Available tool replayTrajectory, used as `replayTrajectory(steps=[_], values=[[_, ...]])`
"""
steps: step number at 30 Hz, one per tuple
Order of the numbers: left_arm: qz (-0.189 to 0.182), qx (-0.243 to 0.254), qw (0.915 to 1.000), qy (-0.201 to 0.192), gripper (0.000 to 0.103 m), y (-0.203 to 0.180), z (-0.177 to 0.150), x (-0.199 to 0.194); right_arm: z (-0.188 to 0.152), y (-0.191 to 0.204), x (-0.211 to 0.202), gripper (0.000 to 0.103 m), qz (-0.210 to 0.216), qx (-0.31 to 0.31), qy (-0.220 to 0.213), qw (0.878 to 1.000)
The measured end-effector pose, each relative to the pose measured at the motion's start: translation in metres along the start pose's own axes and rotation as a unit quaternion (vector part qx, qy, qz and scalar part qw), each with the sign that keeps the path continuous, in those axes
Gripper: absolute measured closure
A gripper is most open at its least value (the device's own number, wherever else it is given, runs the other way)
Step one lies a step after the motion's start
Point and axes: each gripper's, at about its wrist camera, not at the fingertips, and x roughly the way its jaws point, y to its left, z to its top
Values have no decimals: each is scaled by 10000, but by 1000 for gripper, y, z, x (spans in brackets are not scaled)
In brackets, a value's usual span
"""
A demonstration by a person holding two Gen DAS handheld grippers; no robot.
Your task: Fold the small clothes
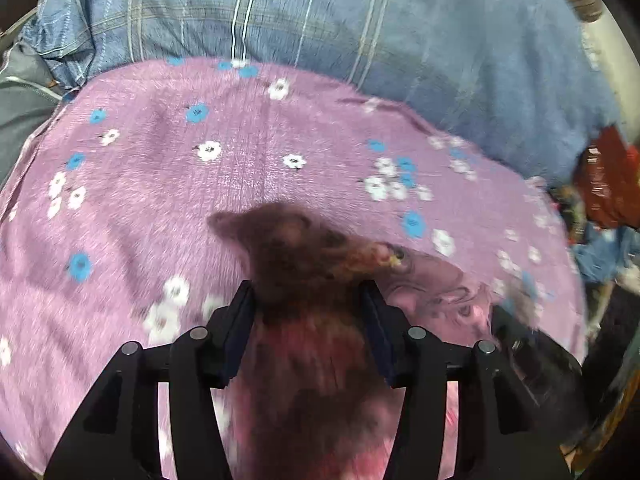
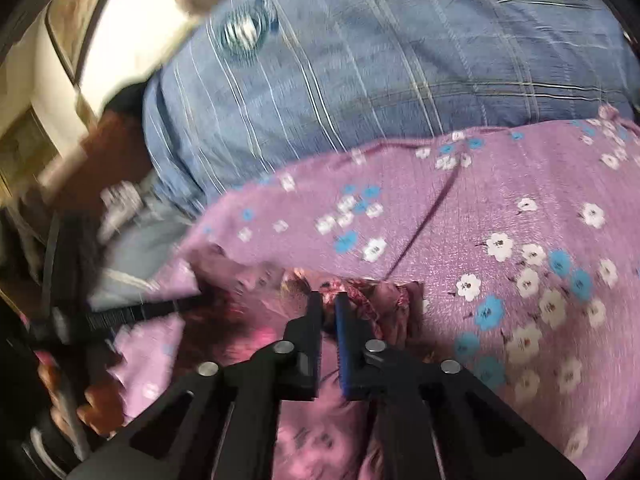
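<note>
Both grippers are engaged on 1 garment — a small pinkish-maroon patterned cloth (image 1: 304, 264), blurred in both views. It lies on a lilac bedsheet printed with white and blue flowers (image 1: 160, 168), with a blue striped fabric (image 1: 360, 32) bunched behind.

Left gripper (image 1: 310, 300): fingers (image 1: 240, 320) spread wide, with a raised bunch of the garment standing between them. Whether the pads press on it I cannot tell; the gap looks too wide for a firm pinch.

Right gripper (image 2: 329, 316): jaws nearly together, clamped on a crumpled edge of the cloth near the sheet.

Progress, judged from the layout — early to middle. The garment is gathered and rumpled, not flat; no clean crease or stacked layer is visible. Left to do: spread it out, bring the edges together, lay it down. No finished folded pieces are in view.
</note>
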Motion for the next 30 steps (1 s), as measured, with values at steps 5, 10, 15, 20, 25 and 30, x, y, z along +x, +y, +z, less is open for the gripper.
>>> replayTrajectory(steps=[5,10,15,20,25,30], values=[[298,-45,9991,285,40,6,11,24,3,-14,21,103,-121,62,197,9997],[-110,182,9998,-55,44,22,-20,-32,-2,-17,-25,94,407,104,133,9990],[-29,800,9968,-8,30,15,-81,-42,-51,0,-52,78,534,-533,441,9962],[250,548,9979,-232,10,19,-101,-36,-81,14,-44,77,-281,-1075,301,9933],[-19,376,9992,-110,10,34,-115,-61,-79,17,-68,72,-385,-810,371,9953],[57,232,9996,-147,0,40,-146,-50,-108,8,-67,42,-681,-1003,637,9906]])
